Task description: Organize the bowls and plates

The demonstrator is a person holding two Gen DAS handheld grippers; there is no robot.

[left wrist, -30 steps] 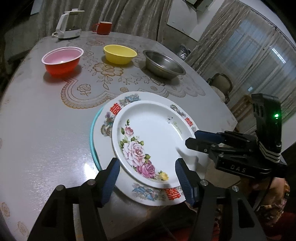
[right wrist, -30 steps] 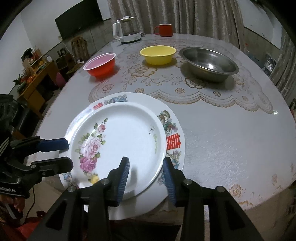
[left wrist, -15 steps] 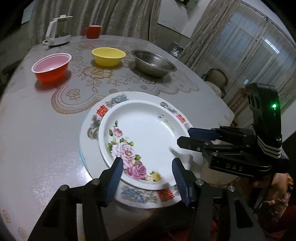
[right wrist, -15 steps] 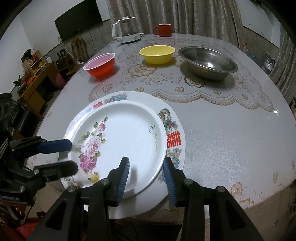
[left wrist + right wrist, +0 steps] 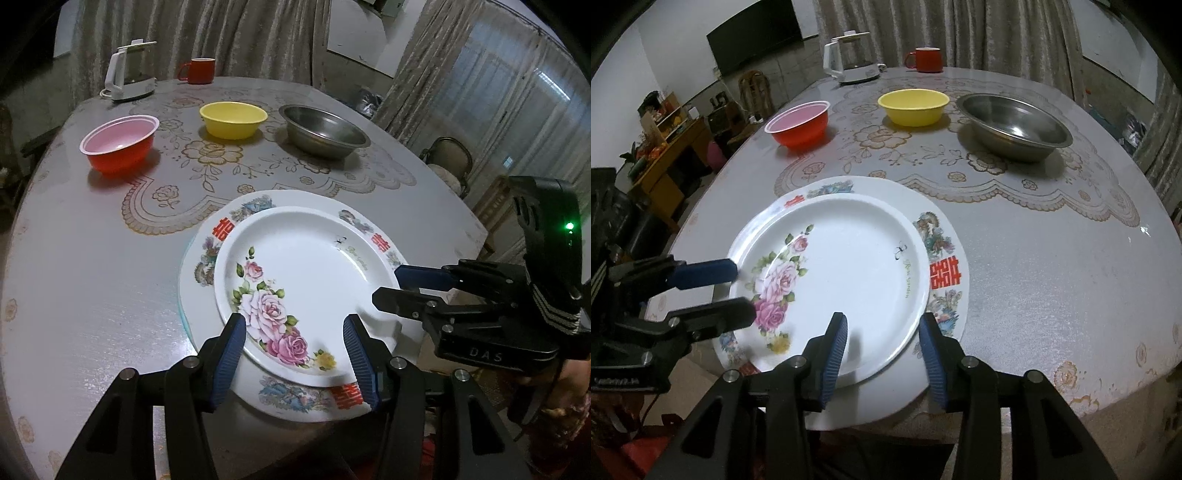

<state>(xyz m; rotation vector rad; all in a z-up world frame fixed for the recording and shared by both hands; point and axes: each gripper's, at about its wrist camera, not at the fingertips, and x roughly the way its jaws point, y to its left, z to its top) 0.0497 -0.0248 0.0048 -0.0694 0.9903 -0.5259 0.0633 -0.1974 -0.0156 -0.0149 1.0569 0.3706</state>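
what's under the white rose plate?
A larger white plate with red characters lies under the white rose plate, with a teal edge below it; that piece's remainder is covered.

We see pale curtains (image 5: pixel 945 29) behind, a dark screen (image 5: pixel 757 38) on the white wall, and bright sheer-curtained windows (image 5: pixel 517 110).

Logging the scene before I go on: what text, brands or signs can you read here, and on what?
"DAS": on the right gripper body, left wrist view.
"Rose Garden": small script on the rose plate, beside a little butterfly; the first word is hard to make out.
Red double-happiness sign: repeated on the big plate rim.
Label on the left gripper body, right wrist view: too blurred to read.
Kettle, mug, bowls: no text seen.
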